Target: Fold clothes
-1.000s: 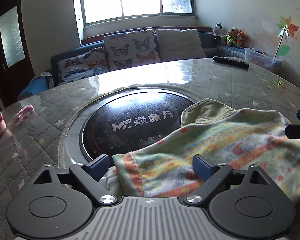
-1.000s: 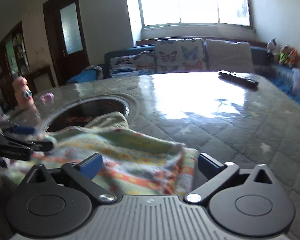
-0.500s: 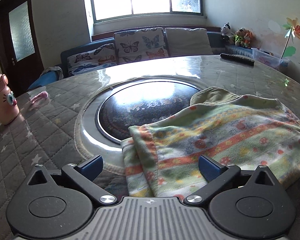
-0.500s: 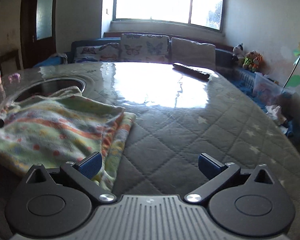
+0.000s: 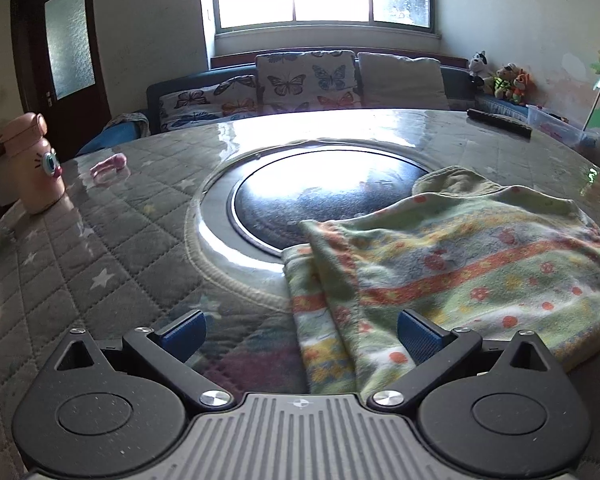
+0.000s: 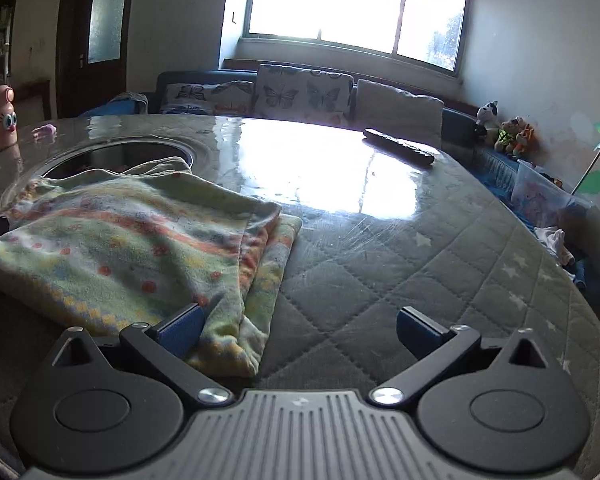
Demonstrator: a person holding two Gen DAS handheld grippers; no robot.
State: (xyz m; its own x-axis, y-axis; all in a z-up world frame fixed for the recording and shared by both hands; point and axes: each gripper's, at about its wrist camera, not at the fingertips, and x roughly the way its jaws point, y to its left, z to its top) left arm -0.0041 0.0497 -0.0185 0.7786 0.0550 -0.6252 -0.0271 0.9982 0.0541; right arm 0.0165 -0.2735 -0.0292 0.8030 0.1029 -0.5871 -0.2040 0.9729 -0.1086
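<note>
A folded green garment with orange and yellow patterned stripes (image 5: 460, 264) lies on the round table, partly over the black glass disc (image 5: 324, 200). In the right wrist view the garment (image 6: 132, 240) lies left of centre. My left gripper (image 5: 300, 336) is open and empty, with the garment's left corner lying between its fingers. My right gripper (image 6: 300, 330) is open and empty, with the garment's right corner just inside its left finger (image 6: 180, 328).
The table has a grey quilted cover (image 6: 420, 280) under glass. A pink bottle with eyes (image 5: 32, 164) and a small pink item (image 5: 108, 164) stand at the left. A black remote (image 6: 398, 146) lies at the far side. A sofa with butterfly cushions (image 5: 308, 76) is behind.
Both grippers have let go of the garment and drawn back and apart. The garment now lies flat and folded on the table.
</note>
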